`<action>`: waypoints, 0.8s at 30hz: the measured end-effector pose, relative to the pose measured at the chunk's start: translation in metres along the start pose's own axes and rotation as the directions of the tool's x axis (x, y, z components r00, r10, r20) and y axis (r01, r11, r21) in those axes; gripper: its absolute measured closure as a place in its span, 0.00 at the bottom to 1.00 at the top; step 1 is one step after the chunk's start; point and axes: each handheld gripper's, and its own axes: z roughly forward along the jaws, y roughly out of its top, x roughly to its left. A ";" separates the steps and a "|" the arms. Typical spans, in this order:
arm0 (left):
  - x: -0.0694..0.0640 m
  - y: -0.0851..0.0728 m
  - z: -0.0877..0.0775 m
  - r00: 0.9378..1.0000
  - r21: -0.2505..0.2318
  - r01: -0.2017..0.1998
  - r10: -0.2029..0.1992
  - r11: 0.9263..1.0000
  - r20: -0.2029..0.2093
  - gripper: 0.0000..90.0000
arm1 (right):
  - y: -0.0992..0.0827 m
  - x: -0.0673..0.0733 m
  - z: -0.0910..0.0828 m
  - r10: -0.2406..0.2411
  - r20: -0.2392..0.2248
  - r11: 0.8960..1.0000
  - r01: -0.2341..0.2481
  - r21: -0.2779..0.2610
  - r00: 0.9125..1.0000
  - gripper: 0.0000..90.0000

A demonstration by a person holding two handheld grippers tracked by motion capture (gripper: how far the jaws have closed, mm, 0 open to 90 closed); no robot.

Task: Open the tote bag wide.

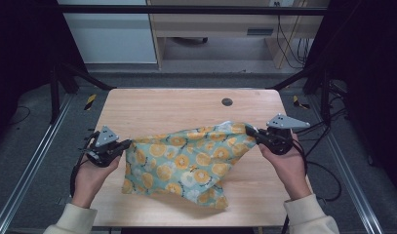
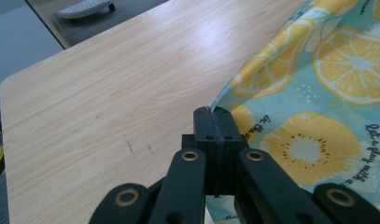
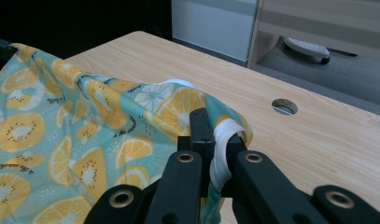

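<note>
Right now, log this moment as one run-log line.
left gripper: shut on cloth corner | right gripper: shut on cloth's opposite edge | cloth: stretched between, lower part on table

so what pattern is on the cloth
Orange and yellow citrus slices on teal cloth, clearest in the left gripper view.

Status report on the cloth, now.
Left gripper and right gripper both shut on cloth corners. Cloth lifted, stretched between them over table. Nothing in the way.

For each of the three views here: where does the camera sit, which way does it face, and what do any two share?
High view: above the person's side, looking forward and down on the light wooden table; forearms, hands, both grippers.
Left gripper view: rides the left gripper, jaws pinching the teal orange-slice-print cloth.
Right gripper view: rides the right gripper, facing the round table hole.
All share cloth and table.
</note>
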 end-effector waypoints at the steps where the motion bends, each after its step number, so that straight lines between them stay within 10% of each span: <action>1: -0.002 0.000 -0.003 1.000 -0.007 -0.003 0.003 1.000 -0.001 1.00 | -0.001 0.000 -0.002 0.000 0.000 1.000 0.000 -0.004 1.000 1.00; 24: -0.033 -0.028 -0.046 0.999 -0.081 -0.032 0.034 0.996 0.027 1.00 | -0.032 0.030 -0.046 -0.015 -0.019 0.997 0.014 -0.070 1.000 1.00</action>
